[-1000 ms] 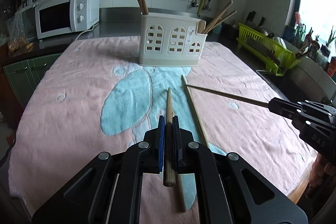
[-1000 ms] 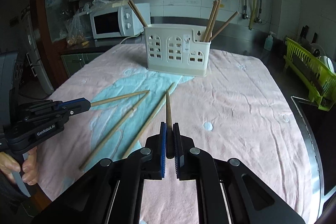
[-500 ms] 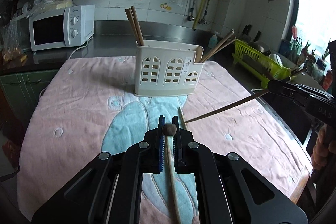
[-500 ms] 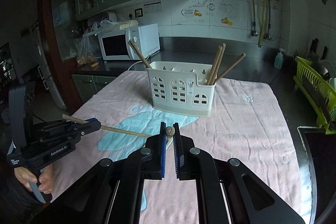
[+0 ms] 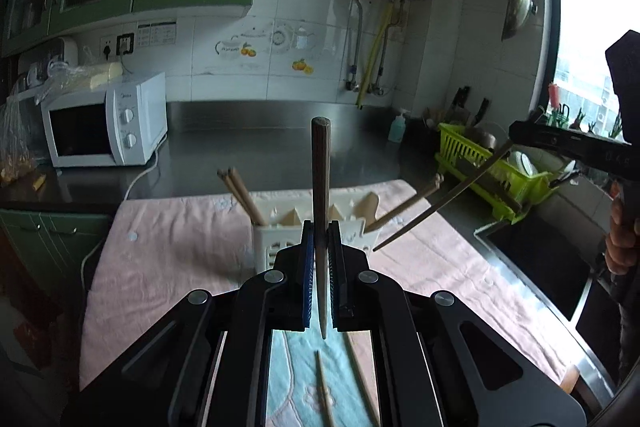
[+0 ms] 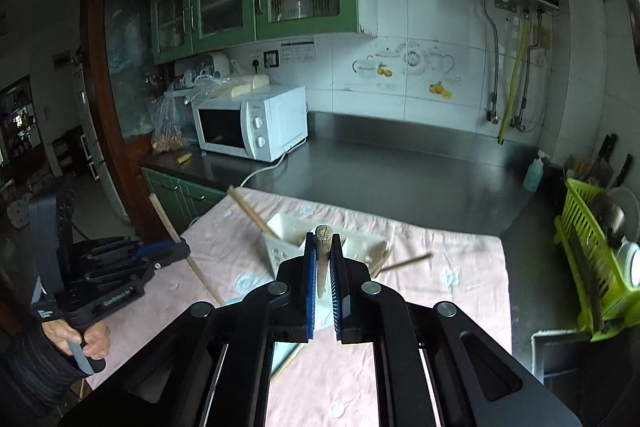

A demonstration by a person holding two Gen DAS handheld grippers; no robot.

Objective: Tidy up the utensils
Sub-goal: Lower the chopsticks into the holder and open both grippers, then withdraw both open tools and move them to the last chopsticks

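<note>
My left gripper is shut on a wooden chopstick that stands nearly upright, thick end up, in front of the white utensil holder. My right gripper is shut on another wooden chopstick, seen end-on above the holder. In the left wrist view the right gripper holds its chopstick slanting down toward the holder. In the right wrist view the left gripper holds its chopstick steeply. Several chopsticks stand in the holder's end compartments.
Two loose chopsticks lie on the pink and blue towel below my left gripper. A white microwave stands at the back left. A green dish rack stands at the right by the sink.
Both grippers have lifted off the towel and tilted their chopsticks from level to steep. Both have moved closer to the holder and higher above it.
</note>
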